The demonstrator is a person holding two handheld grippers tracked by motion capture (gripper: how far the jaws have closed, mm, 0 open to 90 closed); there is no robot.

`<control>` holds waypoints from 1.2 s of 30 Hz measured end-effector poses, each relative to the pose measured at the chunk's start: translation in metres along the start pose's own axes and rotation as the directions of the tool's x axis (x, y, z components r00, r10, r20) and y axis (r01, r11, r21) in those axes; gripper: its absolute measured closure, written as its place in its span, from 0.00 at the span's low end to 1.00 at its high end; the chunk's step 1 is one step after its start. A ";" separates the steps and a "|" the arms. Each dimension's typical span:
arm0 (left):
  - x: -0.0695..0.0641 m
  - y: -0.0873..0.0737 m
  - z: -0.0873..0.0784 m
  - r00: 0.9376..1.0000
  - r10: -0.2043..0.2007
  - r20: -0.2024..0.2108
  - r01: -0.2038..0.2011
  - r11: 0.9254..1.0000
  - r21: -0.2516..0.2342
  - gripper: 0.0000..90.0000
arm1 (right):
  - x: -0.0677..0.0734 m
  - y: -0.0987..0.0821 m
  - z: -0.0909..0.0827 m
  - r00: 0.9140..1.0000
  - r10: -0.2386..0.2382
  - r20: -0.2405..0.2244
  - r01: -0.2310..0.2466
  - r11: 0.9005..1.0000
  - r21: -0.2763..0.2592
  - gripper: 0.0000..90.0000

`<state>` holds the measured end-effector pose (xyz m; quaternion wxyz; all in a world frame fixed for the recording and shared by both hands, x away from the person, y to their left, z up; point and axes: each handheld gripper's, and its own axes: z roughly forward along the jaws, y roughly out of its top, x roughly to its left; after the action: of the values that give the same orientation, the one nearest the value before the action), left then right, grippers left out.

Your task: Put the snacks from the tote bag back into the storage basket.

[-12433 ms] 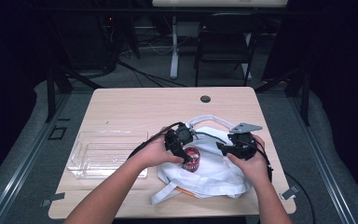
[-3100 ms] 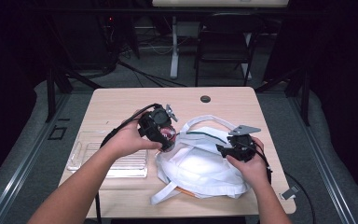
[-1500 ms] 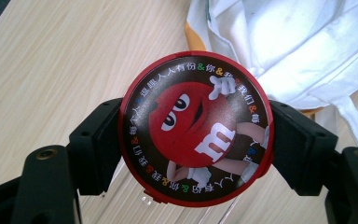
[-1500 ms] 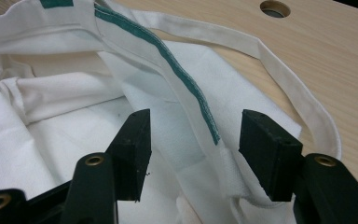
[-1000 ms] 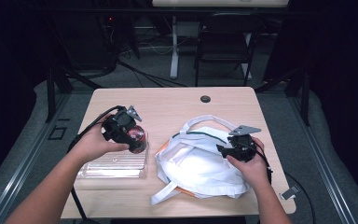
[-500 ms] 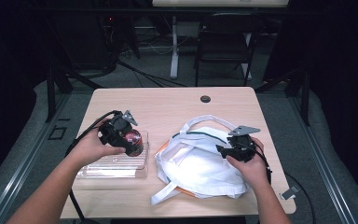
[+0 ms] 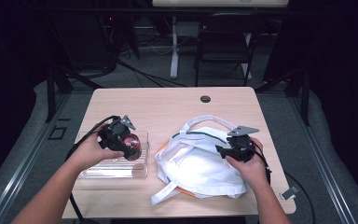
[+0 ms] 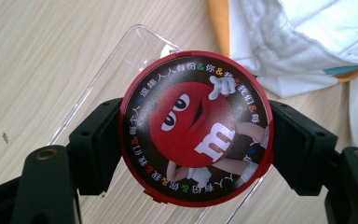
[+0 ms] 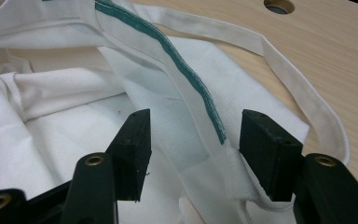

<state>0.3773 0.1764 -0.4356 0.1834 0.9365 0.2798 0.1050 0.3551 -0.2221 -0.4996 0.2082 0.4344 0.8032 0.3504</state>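
Jaws of the left gripper [image 8: 193,140] clamp one round red M&M's tin [image 8: 196,128], ringed with Chinese characters, above one clear tray [image 7: 114,167]. Right gripper [image 9: 193,149] jaws gape around one white bag's [image 7: 200,163] green-stitched edge.

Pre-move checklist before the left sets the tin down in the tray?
1. Left gripper grip on the red round tin: fingers press both sides. Ok.
2. Tin over the clear tray: ok.
3. Tray floor under the tin: cannot tell.
4. White bag apart from the tray: ok.
5. Right gripper on the bag's green-stitched edge: cloth lies between the fingers, jaws apart. Not ok as a hold.
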 end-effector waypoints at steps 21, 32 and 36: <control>-0.005 -0.016 0.022 1.000 -0.005 0.007 0.005 1.000 0.016 0.28 | 0.001 -0.001 0.002 1.000 -0.006 0.002 0.006 1.000 0.009 0.49; -0.006 -0.020 0.034 1.000 -0.018 0.023 0.017 1.000 0.026 0.28 | 0.001 0.000 0.002 1.000 -0.007 0.003 0.007 1.000 0.010 0.49; -0.006 -0.021 0.038 0.999 -0.021 0.030 0.020 0.999 0.030 0.28 | 0.001 0.000 0.002 1.000 -0.008 0.003 0.008 1.000 0.011 0.49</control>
<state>0.3741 0.1784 -0.4794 0.1748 0.9376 0.2883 0.0847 0.3553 -0.2206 -0.5011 0.2084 0.4328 0.8065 0.3446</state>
